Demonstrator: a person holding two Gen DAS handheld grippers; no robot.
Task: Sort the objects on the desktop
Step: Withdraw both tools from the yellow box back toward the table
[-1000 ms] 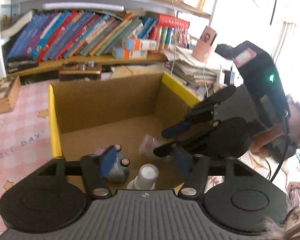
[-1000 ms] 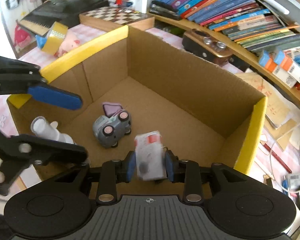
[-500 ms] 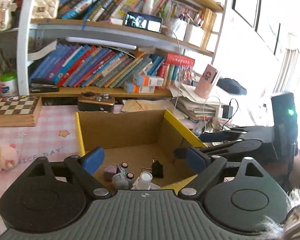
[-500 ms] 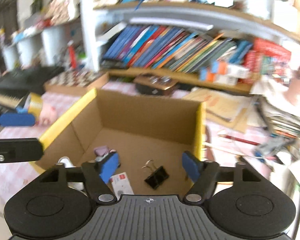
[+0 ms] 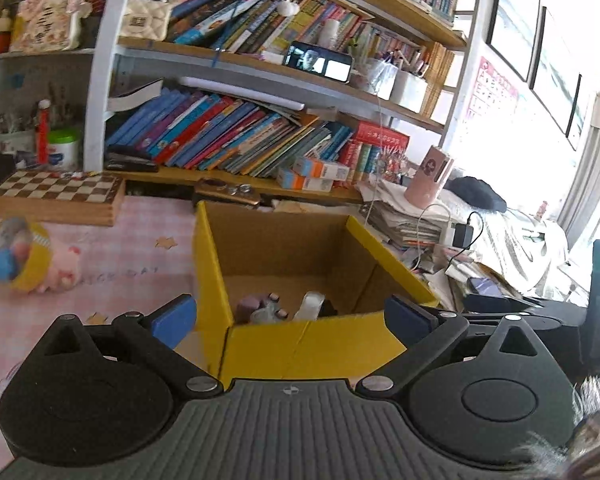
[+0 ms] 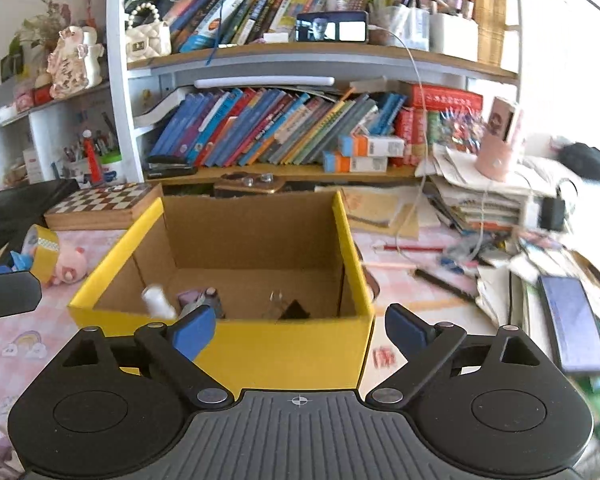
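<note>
A: Where are the sorted items?

B: In the yellow-rimmed cardboard box (image 6: pixel 220 344): a white bottle (image 6: pixel 158 300), a toy car (image 6: pixel 200 300), a binder clip (image 6: pixel 294 309).

A: The jaws?

B: Left gripper (image 5: pixel 290 314) and right gripper (image 6: pixel 296 330) are both opening, nothing between them. Between drops, likely; next, the tape roll (image 6: pixel 44 246) at nine o'clock on the counter (image 6: pixel 24 344).

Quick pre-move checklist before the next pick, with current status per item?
1. Left hand-held gripper empty: ok, jaws opening, nothing between them.
2. Right hand-held gripper empty: ok, jaws opening, nothing between them.
3. Both clear of the cardboard box: ok, both on its near side.
4. Dropped items inside box: ok, white bottle, toy car and binder clip on its floor.
5. Next target visible: ok, tape roll beside pink pig toy on the desk.
6. Pig's graspability: cannot tell.
</note>
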